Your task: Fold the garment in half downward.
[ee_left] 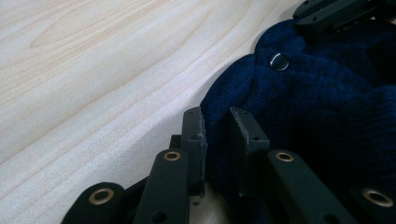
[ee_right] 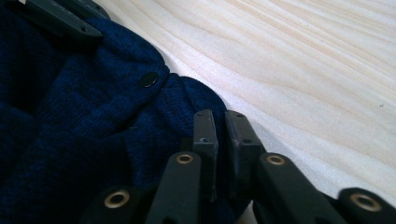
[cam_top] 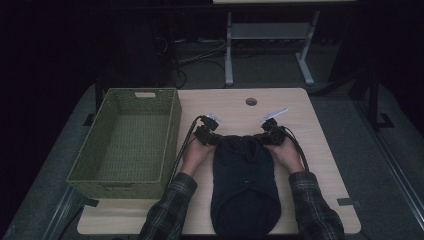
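Observation:
A dark blue knitted garment (cam_top: 245, 185) lies on the wooden table (cam_top: 305, 115), running from the middle to the front edge. My left gripper (cam_top: 214, 141) is at its far left corner and my right gripper (cam_top: 263, 140) at its far right corner. In the left gripper view, the left gripper (ee_left: 217, 114) pinches a fold of the garment (ee_left: 317, 107) near a metal snap (ee_left: 279, 61). In the right gripper view, the right gripper (ee_right: 220, 116) is nearly closed on the edge of the garment (ee_right: 84, 126) beside a dark snap (ee_right: 149, 79).
A green woven basket (cam_top: 171, 145) stands on the left part of the table, close to the left hand. A round cable hole (cam_top: 251, 101) sits near the far edge. Bare wood lies beyond and to the right of the garment.

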{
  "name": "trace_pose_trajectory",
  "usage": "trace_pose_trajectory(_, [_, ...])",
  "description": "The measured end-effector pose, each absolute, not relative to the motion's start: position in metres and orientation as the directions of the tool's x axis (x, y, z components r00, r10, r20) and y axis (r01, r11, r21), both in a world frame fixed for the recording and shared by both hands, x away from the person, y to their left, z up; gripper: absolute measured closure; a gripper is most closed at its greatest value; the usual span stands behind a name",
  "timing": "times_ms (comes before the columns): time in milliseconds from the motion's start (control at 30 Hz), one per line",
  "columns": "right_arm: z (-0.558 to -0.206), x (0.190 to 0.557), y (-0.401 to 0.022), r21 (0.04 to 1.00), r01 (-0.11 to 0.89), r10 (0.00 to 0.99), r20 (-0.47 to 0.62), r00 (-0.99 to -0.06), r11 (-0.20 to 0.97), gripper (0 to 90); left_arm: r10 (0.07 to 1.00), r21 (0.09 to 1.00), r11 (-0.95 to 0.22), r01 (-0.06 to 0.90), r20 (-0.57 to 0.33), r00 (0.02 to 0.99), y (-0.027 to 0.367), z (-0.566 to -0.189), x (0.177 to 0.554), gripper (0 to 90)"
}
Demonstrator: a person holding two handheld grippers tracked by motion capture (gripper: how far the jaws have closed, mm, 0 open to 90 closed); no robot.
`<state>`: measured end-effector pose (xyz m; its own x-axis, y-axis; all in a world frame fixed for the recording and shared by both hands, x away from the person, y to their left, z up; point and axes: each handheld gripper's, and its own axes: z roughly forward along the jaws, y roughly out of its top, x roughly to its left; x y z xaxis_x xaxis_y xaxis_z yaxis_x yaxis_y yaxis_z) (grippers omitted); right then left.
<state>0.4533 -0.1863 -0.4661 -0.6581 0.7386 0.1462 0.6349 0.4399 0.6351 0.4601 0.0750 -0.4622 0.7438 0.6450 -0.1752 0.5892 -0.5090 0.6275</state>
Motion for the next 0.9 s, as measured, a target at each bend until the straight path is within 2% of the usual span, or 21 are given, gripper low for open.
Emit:
trace_pose_trajectory(200, [-0.462,0.453,-0.185,0.626,0.637,0.750,0.124,-0.650,0.449,85.5,0.657,0.629,-0.519,0.579,-0.140,0.741,0.073,-0.457,0.459,78.9])
trace_pose_trajectory(400, [-0.449,0.452,-0.195,0.672,0.626,0.759,0.144,-0.635,0.396,85.3,0.661,0.665,-0.502,0.553,-0.117,0.741,0.072,-0.443,0.460,79.0])
trace_pose_trajectory(500, [-0.438,0.454,-0.196,0.678,0.618,0.757,0.138,-0.638,0.398,85.3,0.666,0.688,-0.498,0.528,-0.087,0.740,0.072,-0.434,0.459,79.0])
trace_pose_trajectory(900, [-0.395,0.452,-0.193,0.764,0.535,0.763,0.088,-0.641,0.362,85.3,0.700,0.780,-0.414,0.470,-0.057,0.712,0.081,-0.391,0.456,79.0])
